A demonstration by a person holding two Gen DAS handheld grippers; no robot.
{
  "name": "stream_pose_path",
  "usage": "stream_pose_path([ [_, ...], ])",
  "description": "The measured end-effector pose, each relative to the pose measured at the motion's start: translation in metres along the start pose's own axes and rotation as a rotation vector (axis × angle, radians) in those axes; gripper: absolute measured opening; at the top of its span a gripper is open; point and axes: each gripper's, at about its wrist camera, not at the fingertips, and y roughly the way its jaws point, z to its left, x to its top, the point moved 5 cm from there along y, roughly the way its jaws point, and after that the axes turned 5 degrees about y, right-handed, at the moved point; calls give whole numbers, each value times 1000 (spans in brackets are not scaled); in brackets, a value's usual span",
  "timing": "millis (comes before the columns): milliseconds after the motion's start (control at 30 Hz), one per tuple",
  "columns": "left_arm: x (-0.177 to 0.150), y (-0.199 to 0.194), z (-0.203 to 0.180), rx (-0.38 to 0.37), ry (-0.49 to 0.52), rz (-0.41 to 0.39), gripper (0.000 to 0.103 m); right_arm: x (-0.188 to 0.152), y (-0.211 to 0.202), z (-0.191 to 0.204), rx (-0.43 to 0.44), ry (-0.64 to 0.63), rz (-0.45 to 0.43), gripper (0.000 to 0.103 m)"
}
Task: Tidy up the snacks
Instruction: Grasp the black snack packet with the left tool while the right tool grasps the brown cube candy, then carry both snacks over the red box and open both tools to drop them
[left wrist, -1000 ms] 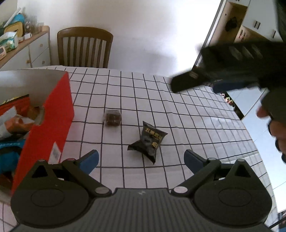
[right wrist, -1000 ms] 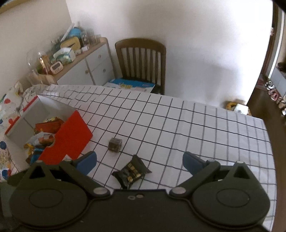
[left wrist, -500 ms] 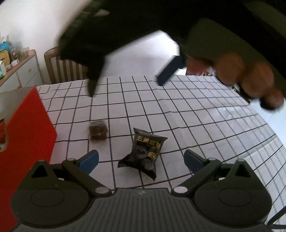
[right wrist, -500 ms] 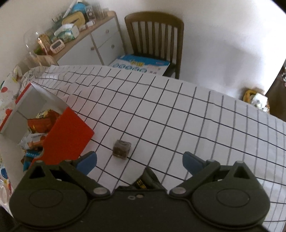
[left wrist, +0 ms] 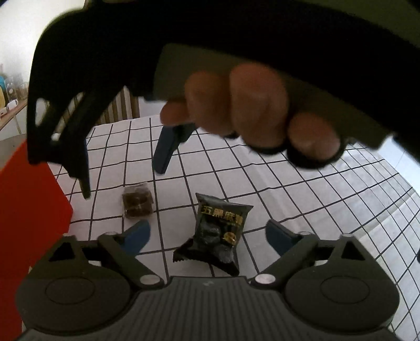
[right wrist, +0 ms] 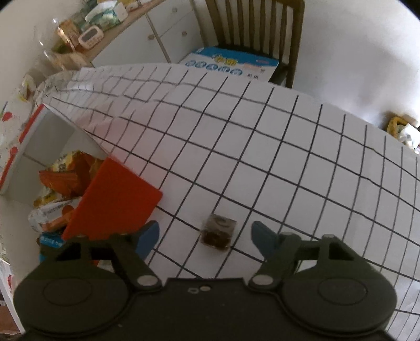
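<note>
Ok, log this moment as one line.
right gripper: open over brown snack | left gripper: open near black packet | red box: partly filled

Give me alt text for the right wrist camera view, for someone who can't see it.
The open right gripper hangs over a small clear-wrapped brown snack lying between its jaws on a black-gridded white tablecloth. To the left, a red box holds orange snack packets; a wooden chair stands beyond the table.

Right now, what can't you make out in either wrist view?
- Left wrist: the far tabletop and chair sit behind the right gripper and the blurred hand holding it.
- Left wrist: the red box is cut by the left edge; its contents are unseen.
- Right wrist: the black snack packet is missing, probably below the gripper body.
- Right wrist: the small brown snack is blurred; no label is readable.
</note>
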Motion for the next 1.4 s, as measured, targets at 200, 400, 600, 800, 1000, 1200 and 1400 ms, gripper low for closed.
stream_pose_path([
  [200, -2, 5, -1, -36, 5, 16, 61, -2, 20, -5, -13, 23, 53, 56],
  [400, -3, 3, -2, -39, 29, 11, 46, -8, 30, -7, -26, 22, 79, 39],
  [600, -1, 0, -5, -38, 36, 12, 36, -10, 29, -11, -21, 39, 78, 29],
  [800, -2, -5, -3, -37, 4, 29, 34, -13, 20, -19, -38, 53, 57, 26],
  [1000, -7, -16, 6, -28, -55, 52, 33, -16, 0, -31, -64, 86, 18, 26],
  [1200, -15, -31, 17, -13, -128, 87, 33, -26, -25, -40, -67, 104, -11, 26],
  [1400, -16, -57, 21, 1, -177, 99, 33, -43, -49, -44, -65, 120, -38, 25],
])
